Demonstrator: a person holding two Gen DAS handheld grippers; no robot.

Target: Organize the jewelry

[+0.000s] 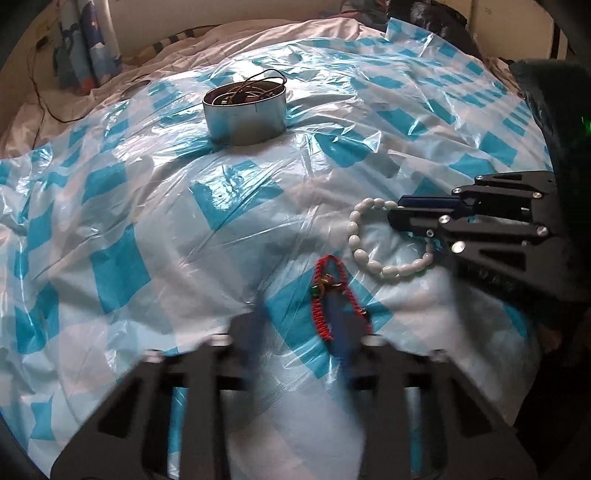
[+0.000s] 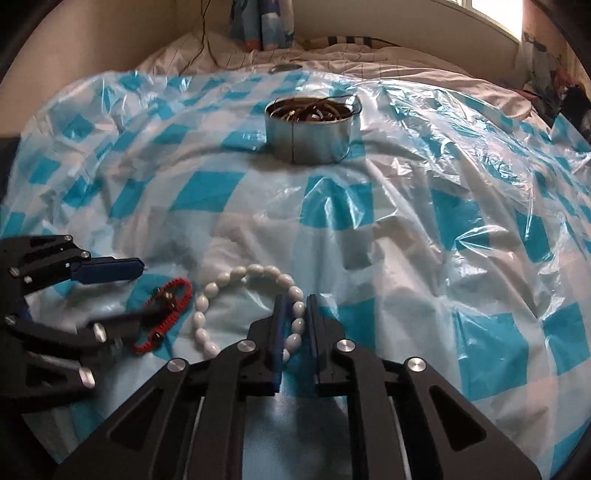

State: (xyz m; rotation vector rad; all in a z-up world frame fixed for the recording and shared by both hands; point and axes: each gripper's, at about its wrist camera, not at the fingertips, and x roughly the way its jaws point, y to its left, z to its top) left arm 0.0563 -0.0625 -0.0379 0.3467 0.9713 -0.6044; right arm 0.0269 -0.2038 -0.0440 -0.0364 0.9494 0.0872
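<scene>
A white bead bracelet [image 2: 229,299] lies on the blue-and-white checked plastic sheet [image 2: 406,221]; it also shows in the left wrist view [image 1: 364,236]. My right gripper [image 2: 295,306] is shut on one side of it, beads pinched between the jaws; from the left wrist view it [image 1: 397,208] reaches in from the right. A red braided bracelet [image 1: 328,291] lies beside it, also in the right wrist view [image 2: 166,314]. My left gripper [image 1: 303,314] is open, one finger over the red bracelet. A round metal tin [image 1: 245,114] holding dark jewelry stands farther back, also in the right wrist view [image 2: 312,129].
The sheet covers a white quilt on a bed. A blue patterned pillow [image 1: 88,48] leans at the headboard, with a dark cable [image 1: 40,92] near it. Dark clothing [image 1: 443,26] lies at the far right edge.
</scene>
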